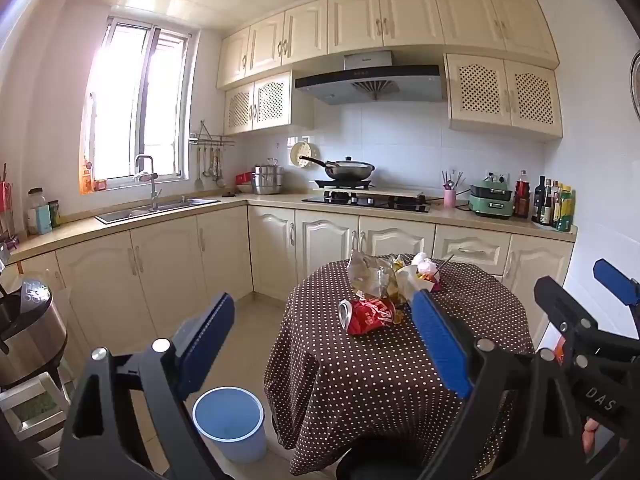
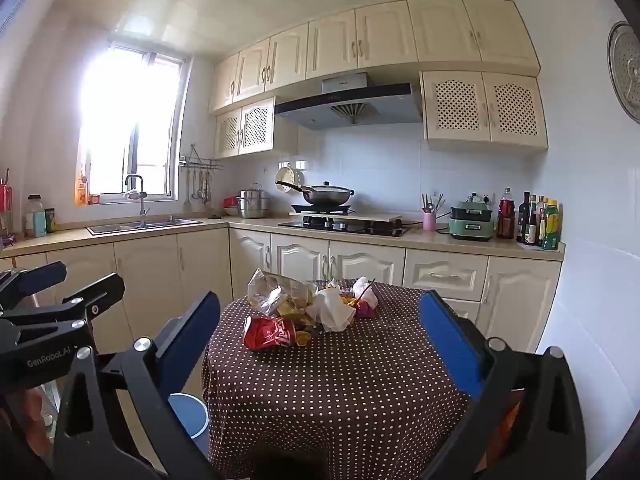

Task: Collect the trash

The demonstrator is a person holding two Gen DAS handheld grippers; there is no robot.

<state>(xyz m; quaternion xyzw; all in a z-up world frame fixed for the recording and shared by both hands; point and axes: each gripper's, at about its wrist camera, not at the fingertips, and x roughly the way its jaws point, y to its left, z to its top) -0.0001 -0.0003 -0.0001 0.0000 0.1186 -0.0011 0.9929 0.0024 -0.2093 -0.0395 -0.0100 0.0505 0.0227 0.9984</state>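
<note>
A round table [image 1: 400, 380] under a brown cloth with white dots fills the lower middle of both views. The cloth hangs well over the rim on the near and left sides. In the left wrist view, open tiled floor runs left of the table up to the cream base cabinets [image 1: 160, 272], which line the back and left of the room. One blue bin [image 1: 229, 422] stands on that floor at bottom centre-left, just beside the hanging cloth, its mouth open upward. In the right wrist view only part of the bin's rim shows, bottom left.

The trash sits in one heap toward the far edge of the table, leaving the near half of the cloth bare. In it: one crushed red can [image 1: 366, 314] lying on its side at the near-left of the heap, one crumpled clear wrapper [image 1: 370, 276] behind it, one wad of white paper [image 2: 334, 308], and several yellow and orange scraps I cannot count apart.

The left gripper [image 1: 324, 320] has its two blue fingers spread wide, with nothing between them; the can lies beyond the gap. The right gripper [image 2: 320, 320] is likewise spread wide and empty, framing the heap from a distance. Each gripper shows at the other view's side edge, close alongside.
</note>
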